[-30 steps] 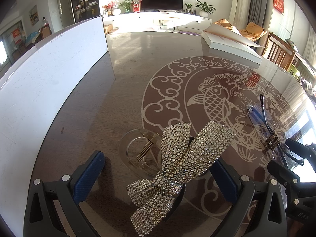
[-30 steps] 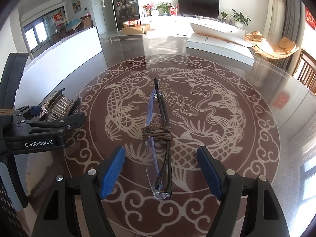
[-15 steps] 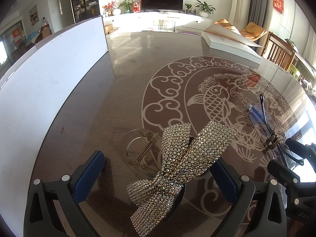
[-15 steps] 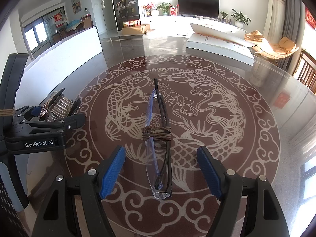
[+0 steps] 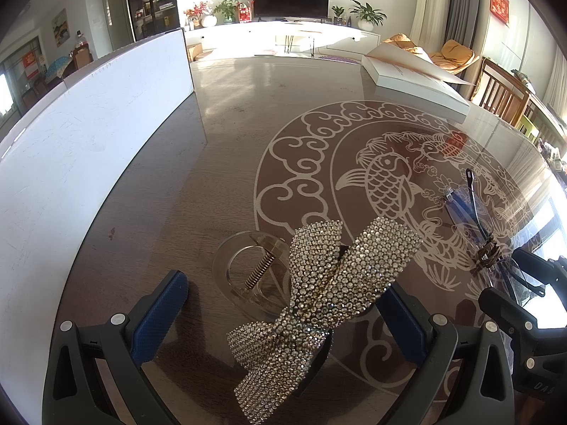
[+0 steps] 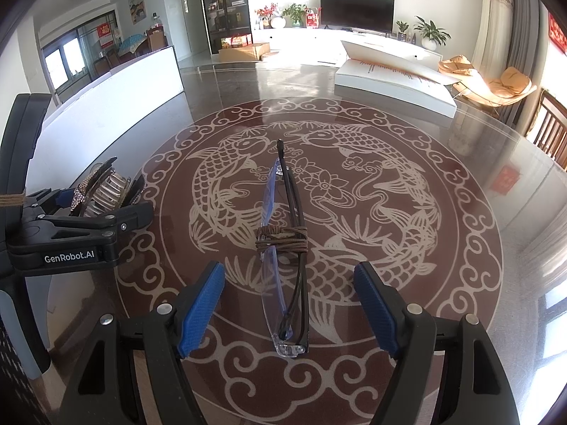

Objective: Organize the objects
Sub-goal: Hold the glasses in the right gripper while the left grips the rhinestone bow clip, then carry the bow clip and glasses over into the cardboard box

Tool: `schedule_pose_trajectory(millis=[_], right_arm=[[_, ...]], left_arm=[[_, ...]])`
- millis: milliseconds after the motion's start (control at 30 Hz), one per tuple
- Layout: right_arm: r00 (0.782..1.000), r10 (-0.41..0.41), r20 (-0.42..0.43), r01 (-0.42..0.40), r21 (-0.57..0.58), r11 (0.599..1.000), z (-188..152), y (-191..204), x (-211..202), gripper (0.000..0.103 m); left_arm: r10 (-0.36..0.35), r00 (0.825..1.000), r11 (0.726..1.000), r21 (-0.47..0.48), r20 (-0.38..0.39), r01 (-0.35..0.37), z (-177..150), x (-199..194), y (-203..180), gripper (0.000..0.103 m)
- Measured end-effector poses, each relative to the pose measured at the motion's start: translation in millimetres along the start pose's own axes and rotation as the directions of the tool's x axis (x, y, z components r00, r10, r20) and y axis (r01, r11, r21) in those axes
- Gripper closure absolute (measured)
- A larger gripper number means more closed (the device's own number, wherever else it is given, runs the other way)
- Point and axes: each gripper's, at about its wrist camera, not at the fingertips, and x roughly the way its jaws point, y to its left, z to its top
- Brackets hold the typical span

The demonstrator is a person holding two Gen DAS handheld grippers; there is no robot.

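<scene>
Grippers both tip down at the table [image 6: 460, 184]. My left gripper [image 5: 283, 315] is spread wide, with the sparkly bow clip [image 5: 329, 304] lying between its blue pads [image 5: 159, 315]. I cannot tell if a pad touches it. The bow slants from near me up to the right, with its clear claw on its left side. My right gripper [image 6: 288, 306] is spread too. The folded glasses [image 6: 283, 248] lie between its pads, not touching them. The glasses point straight away from me, long and thin, with brown string wound around the middle.
</scene>
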Motion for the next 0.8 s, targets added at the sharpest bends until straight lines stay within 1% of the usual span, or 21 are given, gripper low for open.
schedule_pose_trajectory(millis=[133,300,633,800], right_arm=[[1.000,0.005,0.001,-0.005,0.004,1.000,0.0,-0.2,-0.3,0.027],[1.000,0.005,-0.003,-0.005,-0.003,1.000,0.1,0.7,0.0,0.024],[1.000,0.004,-0.004,-0.004,-0.004,1.000,0.1,1.2,0.1,0.024],[1.000,-0.001,-0.011,0.001,-0.020,1.000,-0.3,3.8,1.3,0.020]], left_arm=[[0.000,1.000,1.000,0.000,0.000,0.000,-0.2,-0.2,0.4,0.000],[0.000,1.000,1.000,0.000,0.000,0.000,-0.4,-0.4,0.7,0.000],[0.000,1.000,1.000,0.000,0.000,0.000,-0.1,-0.3,0.2,0.000],[0.000,1.000,1.000,0.000,0.000,0.000,0.1,-0.2,-0.1,0.000]])
